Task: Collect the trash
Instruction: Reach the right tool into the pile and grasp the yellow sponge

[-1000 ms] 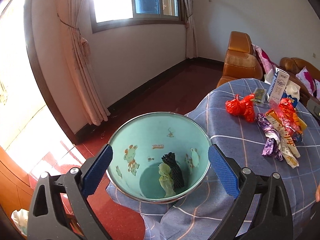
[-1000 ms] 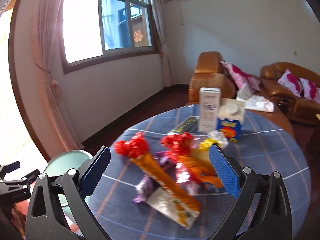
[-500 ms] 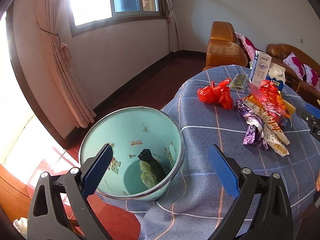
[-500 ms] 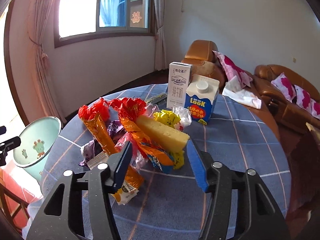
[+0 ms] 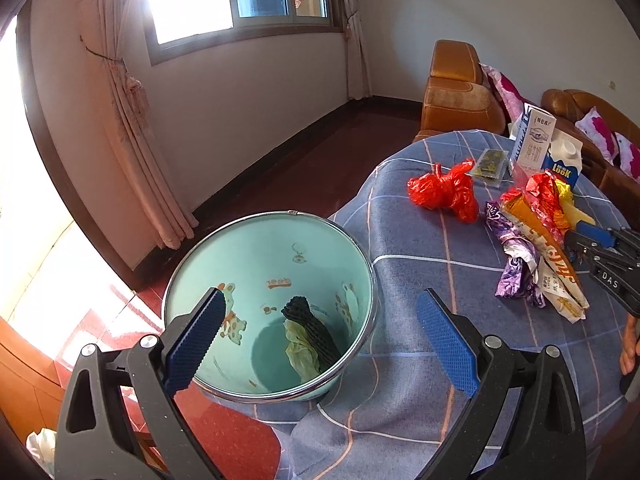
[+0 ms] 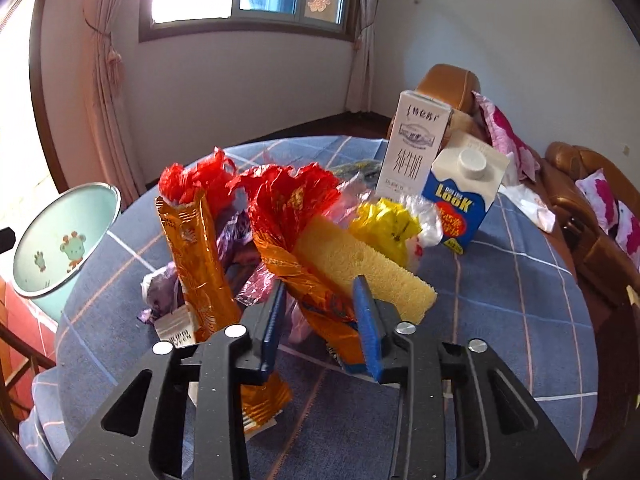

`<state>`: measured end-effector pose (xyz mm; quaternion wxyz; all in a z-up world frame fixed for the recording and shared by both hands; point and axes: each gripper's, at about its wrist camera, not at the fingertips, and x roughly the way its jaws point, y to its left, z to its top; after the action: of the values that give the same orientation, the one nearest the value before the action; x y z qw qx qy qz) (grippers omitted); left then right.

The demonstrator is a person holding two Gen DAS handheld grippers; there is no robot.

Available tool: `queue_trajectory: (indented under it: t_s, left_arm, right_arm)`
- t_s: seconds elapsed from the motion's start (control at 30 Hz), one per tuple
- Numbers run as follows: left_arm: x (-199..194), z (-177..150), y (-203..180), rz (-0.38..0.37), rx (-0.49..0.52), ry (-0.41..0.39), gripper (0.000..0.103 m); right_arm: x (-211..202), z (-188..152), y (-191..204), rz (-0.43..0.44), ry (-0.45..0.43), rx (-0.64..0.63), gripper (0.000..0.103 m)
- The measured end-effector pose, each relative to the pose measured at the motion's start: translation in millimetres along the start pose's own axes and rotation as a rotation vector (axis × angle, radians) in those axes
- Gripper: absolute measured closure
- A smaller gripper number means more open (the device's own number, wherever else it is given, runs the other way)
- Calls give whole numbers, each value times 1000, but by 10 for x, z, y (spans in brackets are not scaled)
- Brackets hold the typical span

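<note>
Tabletop (image 6: 500, 320): right claw (image 6: 320, 312) closing around orange wrapper (image 6: 316, 292).

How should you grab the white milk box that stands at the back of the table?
Probably around the middle of the white milk carton, jaws on its two flat sides. It stands upright and tall, so come in level from the front, above the blue carton that stands close beside it and the wrappers in front.

Wrapper (image 6: 320, 300): lower end hidden behind the jaws of the right gripper (image 6: 320, 320).
Sponge (image 6: 360, 268): near corner hidden by the right-hand jaw.
Bin (image 6: 60, 240): base hidden by the counter (image 6: 500, 300) edge.
Hand (image 5: 630, 344): cut off by the picture's edge.
</note>
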<state>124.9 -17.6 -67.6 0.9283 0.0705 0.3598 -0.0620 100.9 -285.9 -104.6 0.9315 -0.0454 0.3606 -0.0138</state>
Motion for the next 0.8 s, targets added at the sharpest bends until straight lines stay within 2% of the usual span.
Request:
queue_trajectory:
  t_s: [0.03, 0.07, 0.1, 0.2, 0.3, 0.43, 0.5, 0.57, 0.63, 0.73, 0.8]
  left_arm:
    - [9, 10, -9, -1, 0, 0, 9]
    - [20, 21, -16, -2, 0, 0, 9]
    - [32, 39, -24, -6, 0, -1, 9]
    - [74, 94, -50, -13, 7, -6, 9]
    - [123, 172, -102, -18, 23, -27, 9]
    - [187, 297, -176, -29, 29, -36, 9]
    - [179, 336, -193, -36, 22, -43, 9]
    - [169, 343, -201, -41, 22, -46, 9]
    - [184, 328, -200, -36, 26, -40, 9]
    - [230, 309, -187, -31, 19, -24, 9]
    - [249, 305, -174, -28, 15, -17, 9]
  right_arm:
    - [-14, -10, 1, 3, -2, -4, 85]
    - [-49, -16, 4, 5, -8, -7, 97]
    - [-83, -12, 4, 15, -11, -5, 102]
    - [-301, 23, -38, 78, -60, 37, 102]
    - [-562, 70, -95, 74, -132, 57, 102]
    - [-597, 98, -181, 90, -124, 72, 101]
    - [-548, 89, -188, 61, -105, 43, 96]
    - [-490, 59, -247, 52, -92, 50, 71]
    - [-392, 24, -338, 50, -72, 76, 55]
    - [-185, -7, -410, 98, -9, 90, 55]
    - [-16, -13, -412, 85, 38, 84, 56]
